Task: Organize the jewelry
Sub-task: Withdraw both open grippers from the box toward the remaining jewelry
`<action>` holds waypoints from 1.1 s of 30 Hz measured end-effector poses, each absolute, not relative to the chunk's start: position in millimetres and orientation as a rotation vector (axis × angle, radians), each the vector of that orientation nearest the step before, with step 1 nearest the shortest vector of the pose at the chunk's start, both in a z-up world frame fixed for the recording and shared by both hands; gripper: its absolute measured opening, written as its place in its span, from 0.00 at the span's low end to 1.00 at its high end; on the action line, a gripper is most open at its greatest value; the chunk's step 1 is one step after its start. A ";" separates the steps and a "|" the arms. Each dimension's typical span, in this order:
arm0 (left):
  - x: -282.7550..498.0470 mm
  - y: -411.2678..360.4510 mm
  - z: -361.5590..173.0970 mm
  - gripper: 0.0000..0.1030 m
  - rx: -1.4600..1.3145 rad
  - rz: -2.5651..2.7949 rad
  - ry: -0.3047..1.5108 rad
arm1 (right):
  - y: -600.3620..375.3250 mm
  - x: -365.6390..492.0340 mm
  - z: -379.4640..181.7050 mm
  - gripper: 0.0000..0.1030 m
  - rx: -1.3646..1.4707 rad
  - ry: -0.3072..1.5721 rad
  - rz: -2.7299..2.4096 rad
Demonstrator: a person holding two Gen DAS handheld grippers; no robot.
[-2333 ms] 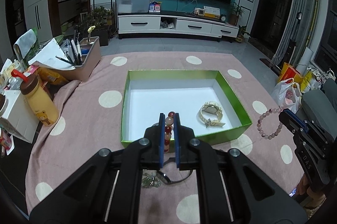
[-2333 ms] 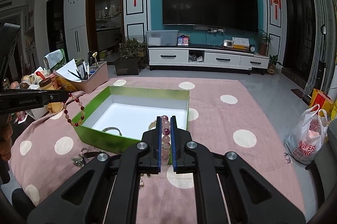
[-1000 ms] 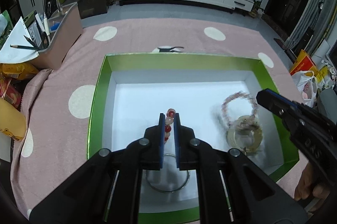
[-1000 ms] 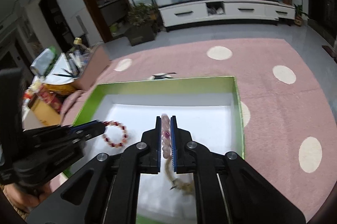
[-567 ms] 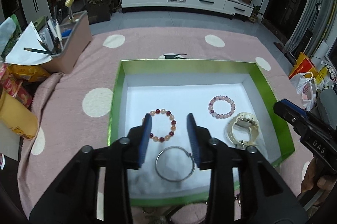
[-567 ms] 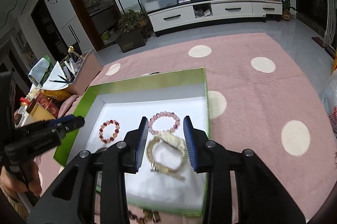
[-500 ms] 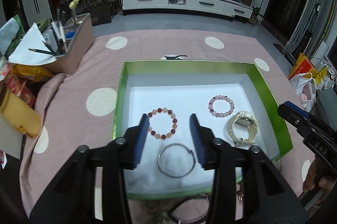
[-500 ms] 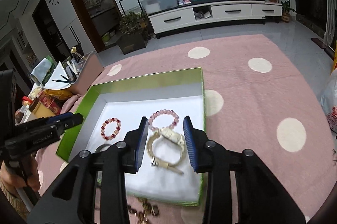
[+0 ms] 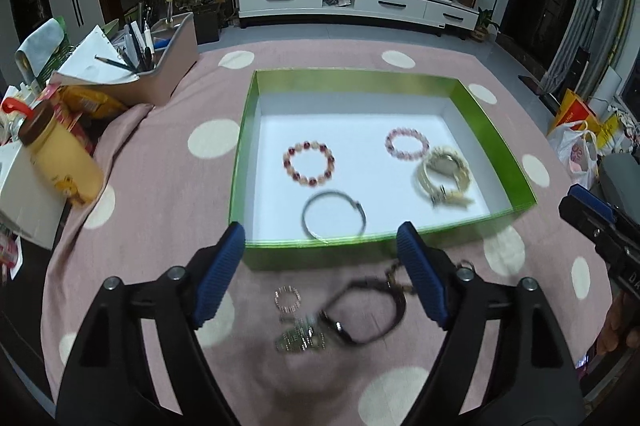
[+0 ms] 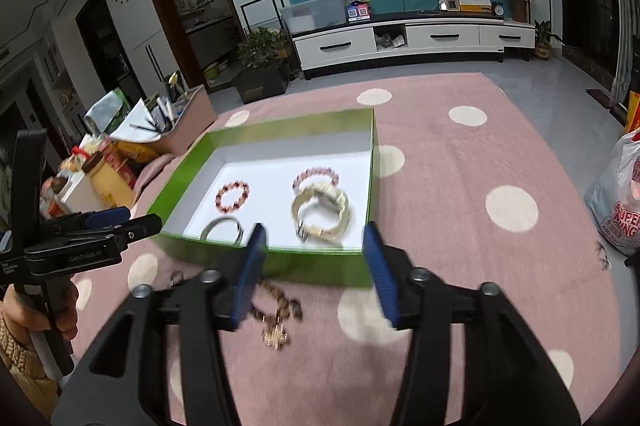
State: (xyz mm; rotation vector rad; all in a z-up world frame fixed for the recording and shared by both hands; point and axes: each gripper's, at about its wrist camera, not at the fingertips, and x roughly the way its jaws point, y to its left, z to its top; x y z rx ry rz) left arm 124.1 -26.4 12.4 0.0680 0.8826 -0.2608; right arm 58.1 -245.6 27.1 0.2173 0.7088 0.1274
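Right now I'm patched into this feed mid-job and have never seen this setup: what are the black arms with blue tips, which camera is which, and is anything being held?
There is no robot here. A person holds a hand-operated two-finger gripper in each hand, and each carries a fisheye camera looking forward along its blue-padded fingers. One picture comes from the left gripper, the other from the right gripper. Both are open and hold nothing. On the pink dotted tablecloth sits a green box holding a red bead bracelet, a pink bead bracelet, a cream watch and a silver bangle. In front of the box, loose on the cloth, lie a dark strap and small blurred chain pieces.
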 end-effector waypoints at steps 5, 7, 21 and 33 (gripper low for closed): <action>92.5 -29.8 9.2 0.84 0.114 -0.245 0.862 | -232.5 35.7 19.7 0.66 0.190 0.731 0.127; 81.8 -29.2 8.8 0.88 0.122 -0.242 0.854 | -227.7 28.6 15.1 0.68 0.186 0.741 0.130; 45.5 -22.0 2.9 0.92 0.130 -0.228 0.859 | -203.8 10.5 2.0 0.69 0.170 0.787 0.163; 42.7 -15.3 -1.6 0.92 0.121 -0.224 0.862 | -192.9 12.9 -5.1 0.69 0.157 0.813 0.180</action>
